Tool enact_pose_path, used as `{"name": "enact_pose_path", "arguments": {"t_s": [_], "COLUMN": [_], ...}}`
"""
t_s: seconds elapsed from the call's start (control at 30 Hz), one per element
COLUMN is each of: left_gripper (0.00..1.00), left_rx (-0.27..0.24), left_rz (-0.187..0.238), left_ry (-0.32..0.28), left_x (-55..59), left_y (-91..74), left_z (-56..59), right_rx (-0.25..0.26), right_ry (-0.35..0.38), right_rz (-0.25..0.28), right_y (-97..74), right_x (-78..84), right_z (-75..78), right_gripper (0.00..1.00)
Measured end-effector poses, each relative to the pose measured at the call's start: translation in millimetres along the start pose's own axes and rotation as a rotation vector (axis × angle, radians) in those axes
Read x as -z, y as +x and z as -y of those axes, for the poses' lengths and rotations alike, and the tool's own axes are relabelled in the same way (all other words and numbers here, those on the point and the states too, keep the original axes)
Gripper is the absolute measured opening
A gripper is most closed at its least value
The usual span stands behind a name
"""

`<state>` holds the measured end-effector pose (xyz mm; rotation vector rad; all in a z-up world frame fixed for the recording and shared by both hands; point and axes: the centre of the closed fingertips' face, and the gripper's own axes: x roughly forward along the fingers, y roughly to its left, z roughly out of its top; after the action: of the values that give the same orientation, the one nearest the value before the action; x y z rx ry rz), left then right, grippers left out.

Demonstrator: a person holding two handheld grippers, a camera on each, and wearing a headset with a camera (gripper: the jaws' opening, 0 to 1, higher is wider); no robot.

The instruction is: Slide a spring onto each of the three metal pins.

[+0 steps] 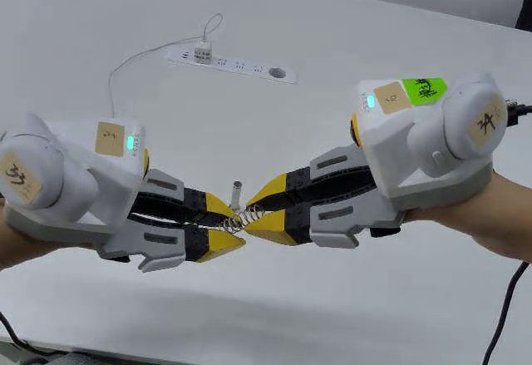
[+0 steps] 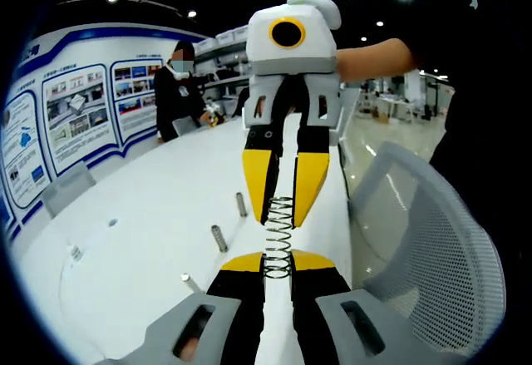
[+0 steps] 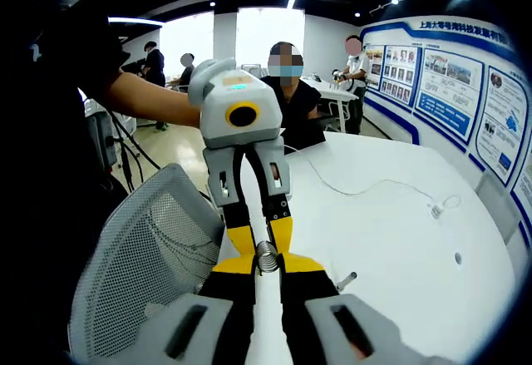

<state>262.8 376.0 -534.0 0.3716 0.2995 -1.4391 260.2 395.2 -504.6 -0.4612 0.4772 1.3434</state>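
Note:
A short metal spring (image 1: 245,217) hangs in the air above the white table (image 1: 274,124), stretched between my two grippers. My left gripper (image 1: 226,225) is shut on one end and my right gripper (image 1: 264,209) is shut on the other. Just behind them a bare metal pin (image 1: 237,192) stands upright. In the left gripper view the spring (image 2: 278,236) runs from my own yellow tips (image 2: 278,263) up to the right gripper (image 2: 283,207). Three pins stand to its left (image 2: 241,204), (image 2: 219,238), (image 2: 189,282). In the right gripper view the spring (image 3: 266,257) sits between my tips, with a pin (image 3: 345,280) beside them.
A white power strip (image 1: 241,66) with a plugged-in adapter (image 1: 203,51) and thin cable lies at the back of the table. A black cable (image 1: 503,315) hangs at the front right. A mesh chair (image 2: 432,240) stands beside the table, and people are in the background.

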Motion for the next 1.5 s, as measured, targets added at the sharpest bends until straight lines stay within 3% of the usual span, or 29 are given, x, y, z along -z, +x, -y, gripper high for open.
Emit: {"name": "enact_pose_path", "arguments": {"t_s": [0.13, 0.6, 0.7, 0.93, 1.2, 1.5], "left_gripper": [0.1, 0.11, 0.11, 0.13, 0.34, 0.54], "left_rx": [-0.003, -0.007, -0.003, -0.041, -0.097, -0.176], "left_rz": [0.015, 0.039, 0.076, 0.059, 0.055, 0.06], "left_ry": [-0.008, -0.053, -0.123, -0.12, -0.164, -0.191], "left_x": [-2.0, -7.1, -10.7, -5.0, 3.3, 9.1], "left_y": [0.9, 3.4, 1.0, -2.1, -12.1, -25.0], "left_z": [-0.4, -1.4, -3.4, -10.4, -23.6, -40.3], "right_rx": [-0.001, -0.001, 0.002, 0.012, 0.052, 0.132], "right_ry": [0.057, 0.067, 0.071, 0.06, 0.063, 0.068], "right_rz": [0.064, 0.091, 0.105, 0.101, 0.123, 0.095], "right_y": [-0.1, 0.5, -1.0, 3.3, 0.5, -3.9], "right_x": [-10.3, -18.5, -22.1, -24.1, -31.2, -21.9], "right_z": [0.0, 0.2, 1.0, 10.2, 30.4, 53.9], "right_gripper": [0.11, 0.1, 0.1, 0.1, 0.1, 0.1]}}
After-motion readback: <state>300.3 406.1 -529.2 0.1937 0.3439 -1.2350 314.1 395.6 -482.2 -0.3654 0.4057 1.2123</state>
